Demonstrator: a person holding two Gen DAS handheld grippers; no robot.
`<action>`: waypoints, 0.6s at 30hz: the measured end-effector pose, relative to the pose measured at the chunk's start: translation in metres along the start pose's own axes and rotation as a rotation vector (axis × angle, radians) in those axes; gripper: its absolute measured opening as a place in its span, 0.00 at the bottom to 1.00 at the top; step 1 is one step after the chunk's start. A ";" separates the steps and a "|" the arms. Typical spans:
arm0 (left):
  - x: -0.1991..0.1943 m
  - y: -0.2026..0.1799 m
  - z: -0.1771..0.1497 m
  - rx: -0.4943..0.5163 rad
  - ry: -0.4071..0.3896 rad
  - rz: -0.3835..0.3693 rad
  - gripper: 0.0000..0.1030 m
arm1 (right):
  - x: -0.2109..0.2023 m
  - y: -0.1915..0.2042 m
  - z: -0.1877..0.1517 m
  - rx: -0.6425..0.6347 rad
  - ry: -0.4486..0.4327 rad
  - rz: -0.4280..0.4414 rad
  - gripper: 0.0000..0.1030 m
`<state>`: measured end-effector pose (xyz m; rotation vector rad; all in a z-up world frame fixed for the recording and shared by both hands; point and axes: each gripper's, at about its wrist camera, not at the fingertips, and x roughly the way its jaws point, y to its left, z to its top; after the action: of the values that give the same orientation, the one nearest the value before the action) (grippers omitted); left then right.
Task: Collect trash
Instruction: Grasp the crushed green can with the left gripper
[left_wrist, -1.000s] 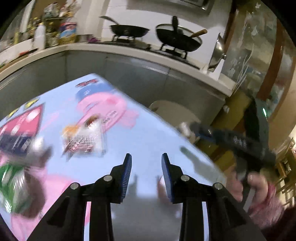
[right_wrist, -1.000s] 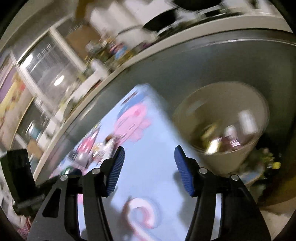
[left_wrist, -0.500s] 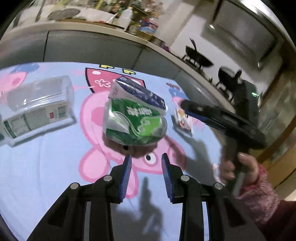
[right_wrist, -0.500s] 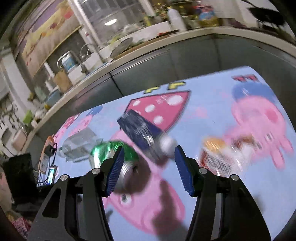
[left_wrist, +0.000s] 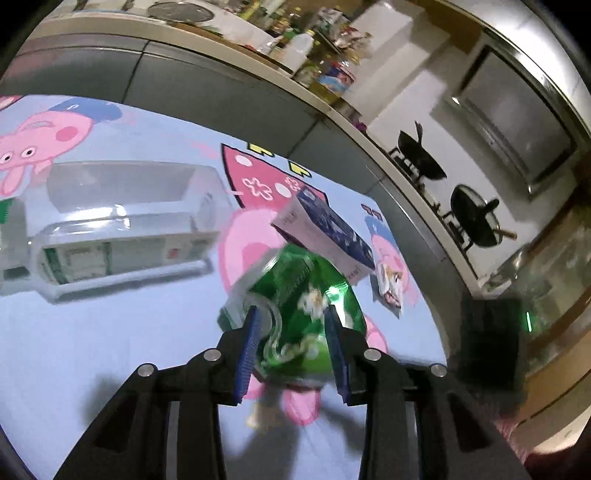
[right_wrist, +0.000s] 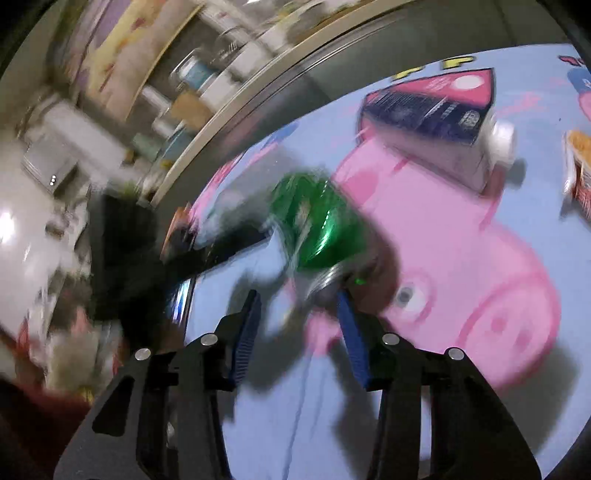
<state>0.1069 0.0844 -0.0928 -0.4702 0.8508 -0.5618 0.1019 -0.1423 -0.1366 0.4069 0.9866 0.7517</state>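
A crushed green can (left_wrist: 306, 295) lies on the light blue cartoon tablecloth (left_wrist: 92, 332). My left gripper (left_wrist: 291, 314) has its blue pads on either side of the can's near end. The can fills the gap, and no squeeze shows. In the right wrist view the same can (right_wrist: 317, 221) is blurred, just beyond my right gripper (right_wrist: 298, 295). Its jaws are closing with nothing between them. A dark blue and white carton (left_wrist: 325, 229) lies right behind the can, also visible as the carton (right_wrist: 432, 107).
A clear plastic bottle (left_wrist: 118, 221) lies on its side at the left. A small snack wrapper (left_wrist: 388, 284) sits near the table's right edge. Grey cabinets and a counter with woks (left_wrist: 421, 158) run behind. The right tool's black body (left_wrist: 487, 339) hangs at the right.
Both views swung from the bin and the table edge to the trash. My left gripper advanced until the green can came between its fingers. The right jaws narrowed.
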 end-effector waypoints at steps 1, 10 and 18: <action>-0.002 0.002 0.000 -0.003 -0.001 0.001 0.34 | -0.003 0.004 -0.011 -0.008 0.001 -0.002 0.42; 0.013 0.001 0.001 -0.046 0.036 -0.048 0.48 | -0.065 -0.037 -0.027 0.130 -0.141 -0.082 0.42; 0.027 0.002 -0.006 -0.103 0.088 -0.099 0.54 | -0.098 -0.053 0.004 0.138 -0.262 -0.219 0.42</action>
<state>0.1171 0.0679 -0.1129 -0.5873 0.9470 -0.6355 0.0927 -0.2502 -0.1093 0.4946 0.8219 0.4218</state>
